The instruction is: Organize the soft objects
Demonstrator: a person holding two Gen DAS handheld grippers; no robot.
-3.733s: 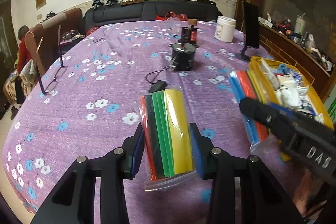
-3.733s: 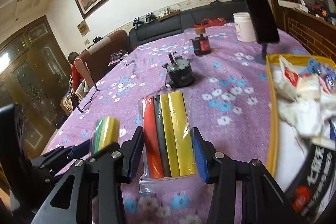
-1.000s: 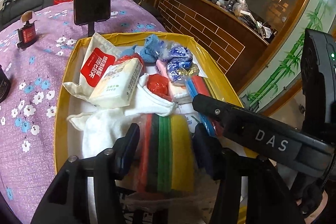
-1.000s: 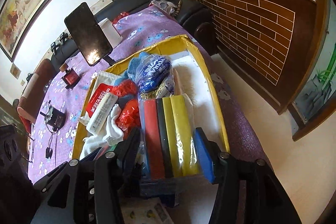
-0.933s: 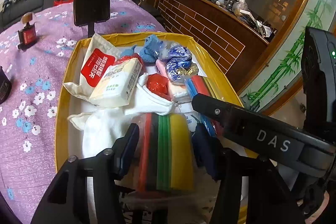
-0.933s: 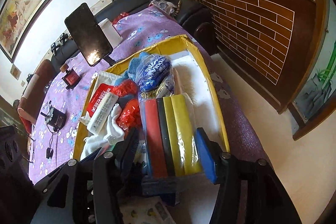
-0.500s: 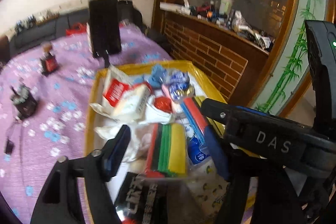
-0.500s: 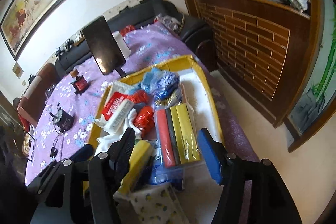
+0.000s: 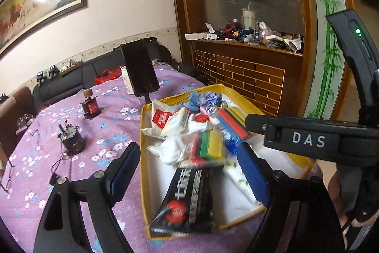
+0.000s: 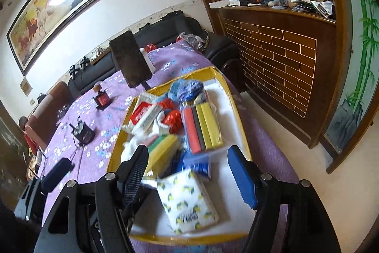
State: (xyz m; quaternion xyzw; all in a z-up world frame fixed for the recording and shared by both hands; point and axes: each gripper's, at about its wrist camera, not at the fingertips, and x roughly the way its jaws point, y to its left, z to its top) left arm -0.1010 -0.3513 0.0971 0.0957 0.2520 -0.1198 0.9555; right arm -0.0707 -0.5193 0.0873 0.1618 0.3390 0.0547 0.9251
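Left tool: its jaws are opening wide and gripping nothing; the blue pads are standing clear of everything in the tray.
Right tool: its jaws are opening too, with nothing pressed between the pads.
Left bag of colored strips: lying in the yellow tray, ahead of the left tool's tips and apart from them, resting on a white cloth.
Right bag of colored strips: lying flat in the same tray, ahead of the right tool and between the lines of its two fingers, not touching either pad.
Tray on the tabletop: sitting at the right edge of the purple flowered cover, crowded with soft packets.
Black packet: lying in the near end of the tray, directly below the left tool's open gap.
Tissue pack: white with yellow and blue prints, sitting just under the right tool's gap.
Hard to make out: the near items are blurring, and the print on the packets is unreadable.
Cut off: the right tool's body is crossing the left view and covering the tray's right corner; the second bag is partly hiding behind it.
Phone on a stand: standing just behind the tray.
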